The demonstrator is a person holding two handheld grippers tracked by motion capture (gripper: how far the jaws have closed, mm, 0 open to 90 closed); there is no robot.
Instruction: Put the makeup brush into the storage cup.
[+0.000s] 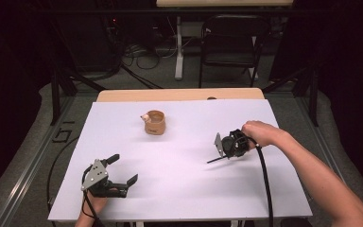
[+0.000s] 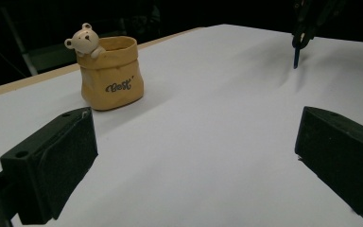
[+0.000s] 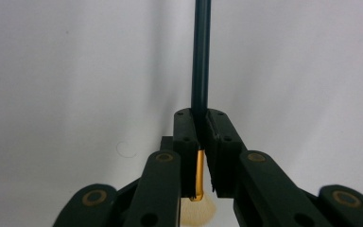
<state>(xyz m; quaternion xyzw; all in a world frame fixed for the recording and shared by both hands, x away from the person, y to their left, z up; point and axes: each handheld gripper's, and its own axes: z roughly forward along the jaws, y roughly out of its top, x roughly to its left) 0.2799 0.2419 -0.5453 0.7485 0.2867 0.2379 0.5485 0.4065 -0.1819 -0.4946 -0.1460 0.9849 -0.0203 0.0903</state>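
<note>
A tan bag-shaped cup (image 1: 155,123) with a small bear figure on its rim stands upright at the back middle of the white table top (image 1: 184,189). My right gripper (image 1: 226,156) is at the right, shut on a dark pencil (image 1: 216,160) whose free end points left and down toward the table. In the right gripper view the jaws (image 3: 202,120) pinch the pencil (image 3: 201,56) just above its gold ferrule. My left gripper (image 1: 124,168) rests near the front left, open with nothing between its fingers. In the left gripper view (image 2: 194,156) the cup (image 2: 111,75) stands ahead on the left.
A bare wooden strip (image 1: 123,96) marks the table's far edge. A black chair (image 1: 229,42) and loose cables lie on the floor beyond. The right gripper's black cable (image 1: 266,184) trails toward the front edge. The other gripper's pencil (image 2: 297,54) shows far right in the left gripper view.
</note>
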